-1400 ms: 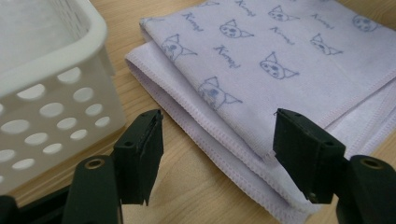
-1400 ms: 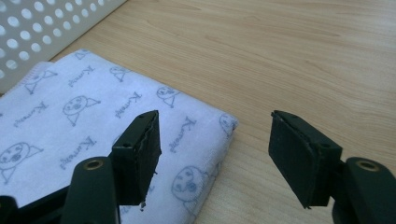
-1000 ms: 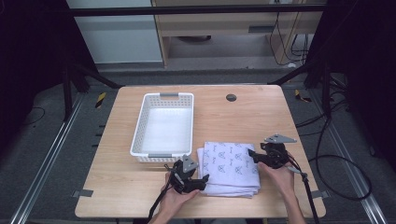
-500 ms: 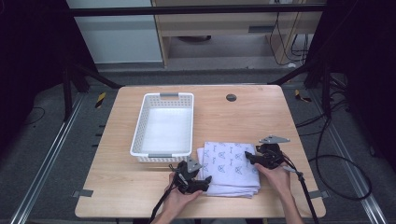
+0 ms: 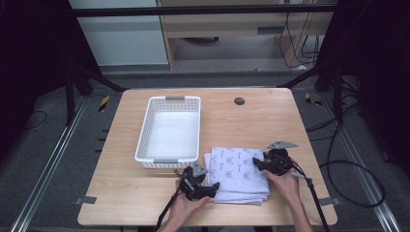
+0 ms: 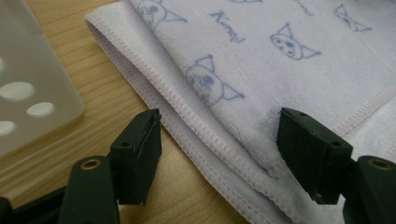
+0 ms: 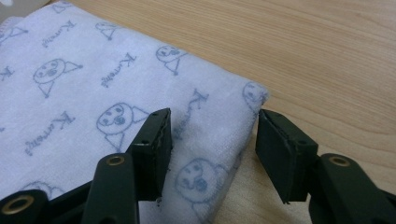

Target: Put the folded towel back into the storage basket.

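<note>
1. Folded towel [image 5: 240, 173] lies flat on the desk [image 5: 145, 203], lower centre of the high view, just right of the white basket [image 5: 170, 131]. Pale lilac, cat-face print, folded into several layers.
2. My left gripper [image 5: 197, 183] sits at the towel's lower-left corner in the high view, hand coming in from the bottom edge.
3. Left jaws: open wide. In the left gripper view [image 6: 219, 158] the stitched layered edge of the towel [image 6: 261, 70] runs diagonally between them. Left pad is over bare wood and clear of the cloth. Right pad sits at the folded edge; can't tell if it touches. Nothing gripped.
4. Basket wall [image 6: 28, 88] shows blurred at the left edge of that view, just beside the towel's corner.
5. My right gripper [image 5: 270, 162] is at the towel's right edge in the high view, about mid-height of the towel.
6. Right jaws: have just been closing, not clamped. In the right gripper view [image 7: 212, 149] the towel's folded corner [image 7: 93, 93] sits between them. Left pad rests over the printed top face, right pad stands just off the fold's side with a thin gap. No pinch visible.
7. Small dark round disc [image 5: 239, 101] sits on the desk in the upper part, well apart from the towel.
</note>
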Demonstrator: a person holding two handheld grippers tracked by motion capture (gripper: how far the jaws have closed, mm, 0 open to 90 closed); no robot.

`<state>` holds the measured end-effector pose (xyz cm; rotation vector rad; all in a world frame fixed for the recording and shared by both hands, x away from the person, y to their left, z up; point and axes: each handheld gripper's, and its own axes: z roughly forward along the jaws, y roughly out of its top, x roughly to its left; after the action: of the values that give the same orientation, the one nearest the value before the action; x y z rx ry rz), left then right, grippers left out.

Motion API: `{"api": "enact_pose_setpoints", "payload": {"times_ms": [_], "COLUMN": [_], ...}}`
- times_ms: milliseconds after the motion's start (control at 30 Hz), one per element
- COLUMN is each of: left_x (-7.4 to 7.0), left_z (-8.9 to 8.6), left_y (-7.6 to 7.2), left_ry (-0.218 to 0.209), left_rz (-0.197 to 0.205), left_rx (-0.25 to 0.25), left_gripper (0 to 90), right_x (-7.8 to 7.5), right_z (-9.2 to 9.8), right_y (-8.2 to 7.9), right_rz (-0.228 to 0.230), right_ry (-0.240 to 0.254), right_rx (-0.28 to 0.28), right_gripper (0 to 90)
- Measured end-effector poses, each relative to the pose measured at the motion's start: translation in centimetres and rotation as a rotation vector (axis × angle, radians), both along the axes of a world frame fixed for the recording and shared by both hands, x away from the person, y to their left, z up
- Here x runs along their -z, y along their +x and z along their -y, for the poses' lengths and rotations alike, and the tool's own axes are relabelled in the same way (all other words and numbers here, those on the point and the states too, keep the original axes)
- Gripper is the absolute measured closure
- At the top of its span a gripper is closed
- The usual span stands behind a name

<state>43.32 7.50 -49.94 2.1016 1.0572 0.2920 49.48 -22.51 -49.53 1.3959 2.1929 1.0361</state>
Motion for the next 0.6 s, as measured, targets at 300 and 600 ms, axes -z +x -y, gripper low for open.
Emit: {"api": "enact_pose_setpoints", "payload": {"times_ms": [300, 600], "left_x": [-0.12, -0.27], "left_z": [0.29, 0.37], "left_y": [0.04, 0.01], "left_ry": [-0.002, -0.006], "left_rz": [-0.016, -0.030], "left_rx": [0.012, 0.020], "left_gripper": [34.5, 42.2], "right_x": [0.17, 0.21], "right_z": [0.08, 0.15], "right_y": [0.13, 0.22], "right_rz": [-0.034, -0.059], "right_ry": [0.044, 0.079], "right_rx": [0.009, 0.009], "right_gripper": [50.7, 56.6]}}
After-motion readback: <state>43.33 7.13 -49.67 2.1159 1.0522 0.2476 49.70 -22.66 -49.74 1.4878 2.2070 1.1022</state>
